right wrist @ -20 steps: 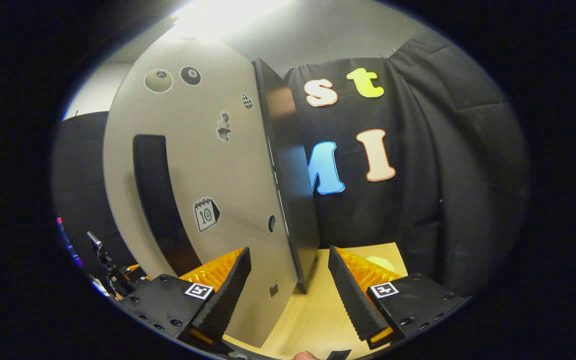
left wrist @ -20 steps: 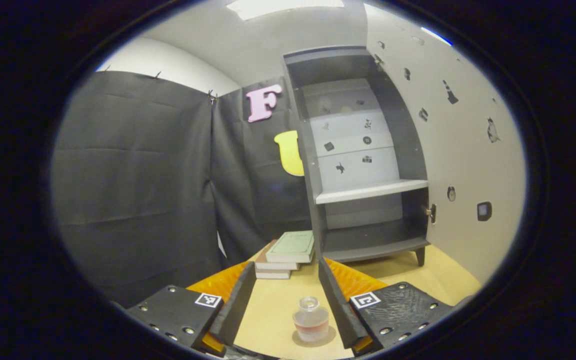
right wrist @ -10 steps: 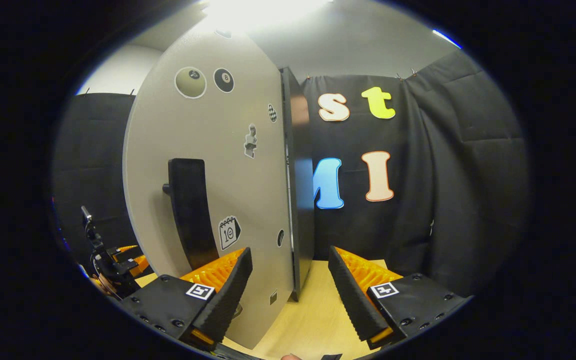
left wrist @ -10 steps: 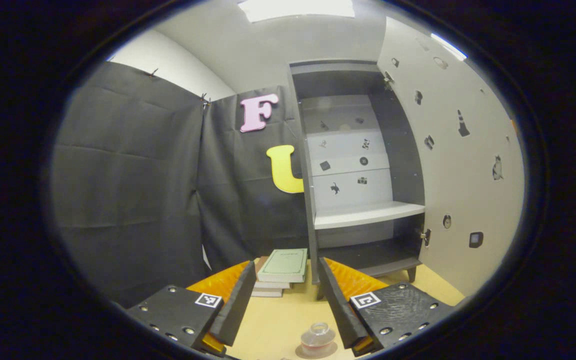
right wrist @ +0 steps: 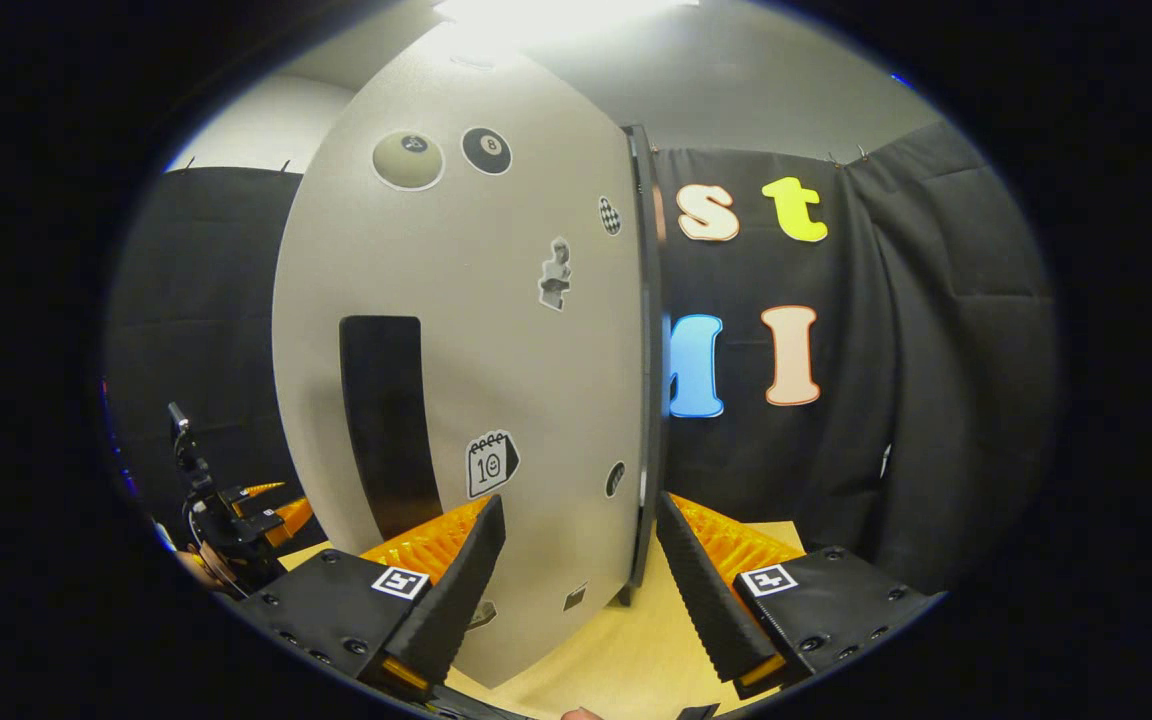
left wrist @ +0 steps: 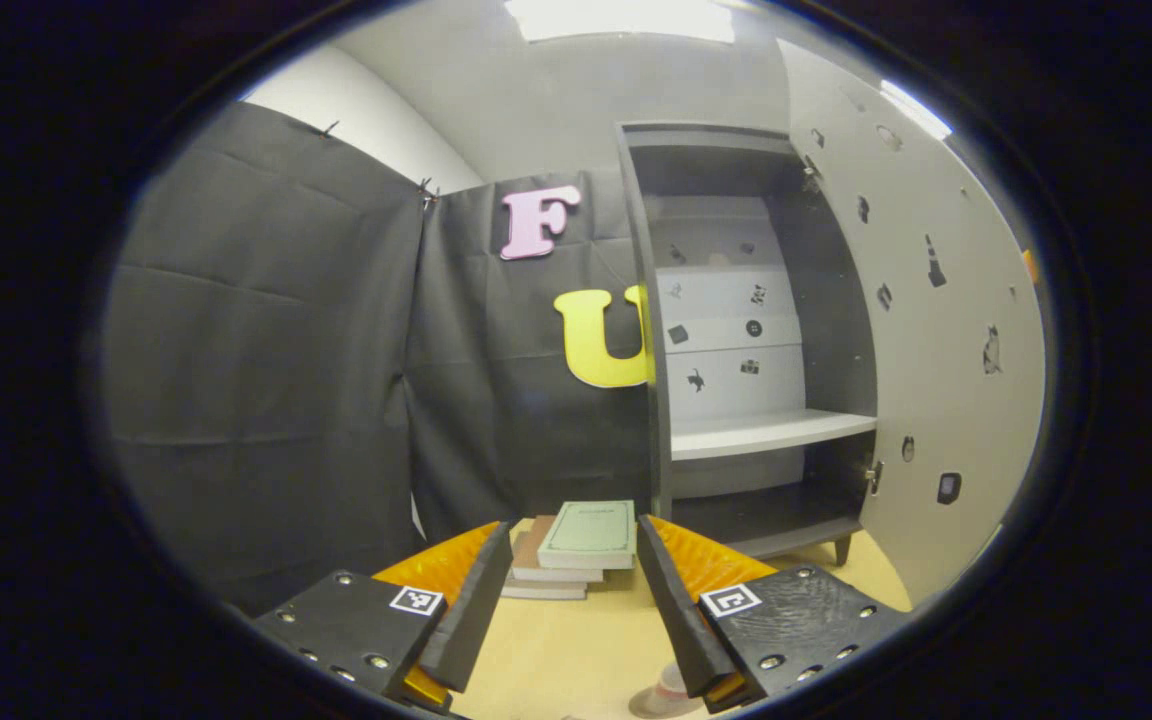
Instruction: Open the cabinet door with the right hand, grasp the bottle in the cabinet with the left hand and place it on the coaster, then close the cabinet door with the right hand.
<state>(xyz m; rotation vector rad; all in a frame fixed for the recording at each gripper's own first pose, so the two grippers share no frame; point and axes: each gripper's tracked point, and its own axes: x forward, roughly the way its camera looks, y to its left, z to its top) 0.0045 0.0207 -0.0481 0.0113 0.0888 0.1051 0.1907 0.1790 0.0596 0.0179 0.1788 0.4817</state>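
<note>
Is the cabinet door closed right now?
No, the cabinet door stands swung open, baring the white shelf inside the cabinet.

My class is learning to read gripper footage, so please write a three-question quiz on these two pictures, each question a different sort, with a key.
1. True or false: the cabinet door stands open.
2. Where does the stack of books lie? A) on the cabinet's white shelf B) on the table left of the cabinet C) between closed jaws
3. Fill in: both the left gripper and the right gripper have their jaws ____.

Key: 1 true; 2 B; 3 open, holding nothing.
</note>
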